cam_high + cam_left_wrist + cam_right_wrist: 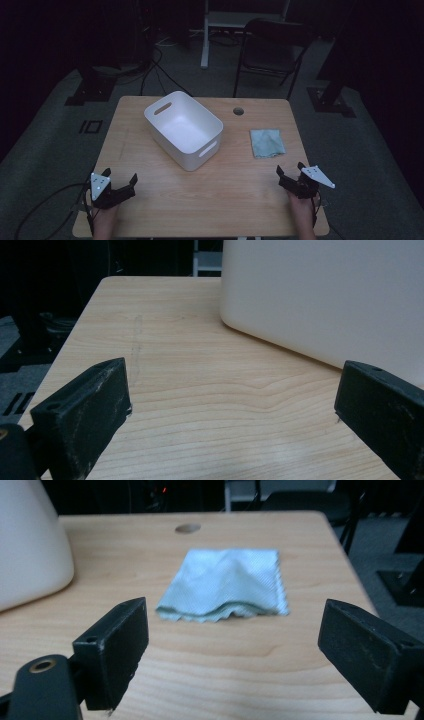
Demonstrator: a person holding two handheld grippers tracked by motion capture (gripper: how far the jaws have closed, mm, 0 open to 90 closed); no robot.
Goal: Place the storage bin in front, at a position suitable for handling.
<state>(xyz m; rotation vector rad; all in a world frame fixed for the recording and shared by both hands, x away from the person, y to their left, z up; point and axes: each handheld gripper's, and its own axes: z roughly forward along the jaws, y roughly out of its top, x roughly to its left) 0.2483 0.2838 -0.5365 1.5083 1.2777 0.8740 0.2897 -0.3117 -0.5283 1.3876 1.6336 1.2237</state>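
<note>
At the near left corner of the tabletop (pixel 165 200) the left gripper (pixel 120 186) sits low over the wood with its jaws spread wide and nothing between them. It is angled toward the white bin (pixel 184 128), and in the left gripper view the bin's smooth side wall (pixel 325 295) rises just beyond the jaws; that looks like a waiting pose, ready to steady the bin if needed.

The bin stands near the middle of the tabletop, turned at an angle, open side up and empty, with handle slots at both short ends. Set there, it is within reach of either hand, which I take to be the point.

Right of the bin, clear of it, lies the folded pale-green cloth (pixel 267 143), flat on the wood, with a round cable hole (pixel 238 111) beyond it. Being folded, it has stacked layers at its near edge, a handy place to pinch.

At the near right, the right gripper (pixel 289 175) is held low, jaws likewise standing apart and empty. The right gripper view looks straight at the cloth (pixel 227 582), framed between the jaws but some way off. My guess is the cloth is meant for the bin, and this hand is lined up to fetch it.
</note>
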